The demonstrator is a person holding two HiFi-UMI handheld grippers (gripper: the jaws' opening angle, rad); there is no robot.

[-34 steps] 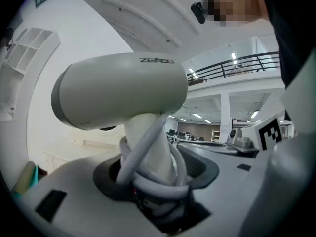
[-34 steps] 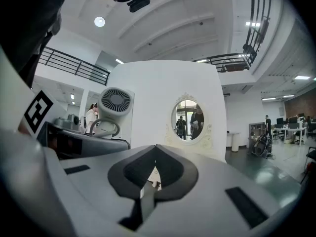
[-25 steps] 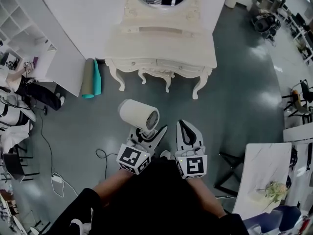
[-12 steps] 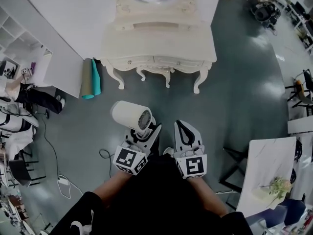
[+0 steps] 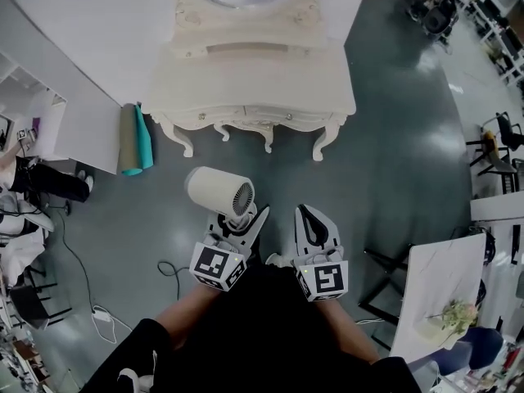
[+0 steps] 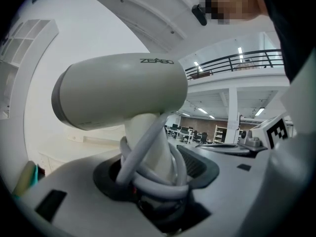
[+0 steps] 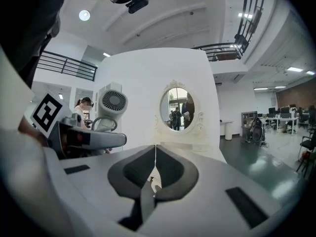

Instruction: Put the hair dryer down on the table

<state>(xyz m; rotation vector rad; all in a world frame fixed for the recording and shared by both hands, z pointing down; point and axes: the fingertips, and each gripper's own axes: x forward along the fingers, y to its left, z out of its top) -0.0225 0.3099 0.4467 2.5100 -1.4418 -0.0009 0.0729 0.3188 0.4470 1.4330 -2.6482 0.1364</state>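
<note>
Hanging above the floor (image 5: 393, 162), the hair dryer (image 5: 219, 193) has its handle (image 6: 136, 127) grasped by the left hand-held gripper (image 5: 242, 219). Just beside it, the right hand-held gripper (image 5: 305, 213) has its 2 jaws clenched on nothing. The white bench (image 5: 254, 80) stands ahead, apart.

Cream hair dryer (image 5: 217, 191) with grey rear band, white left tool (image 5: 243, 219) and right tool (image 5: 304, 211) with black pads, black-and-white checked marker cubes (image 5: 217, 266), ivory surface (image 5: 254, 80) upper centre, dark grey-green floor (image 5: 409, 162), teal roll (image 5: 144, 140) left.

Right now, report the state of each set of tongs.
Left tongs: closed on the hair dryer, gripping its handle.
Right tongs: closed, holding nothing.
</note>
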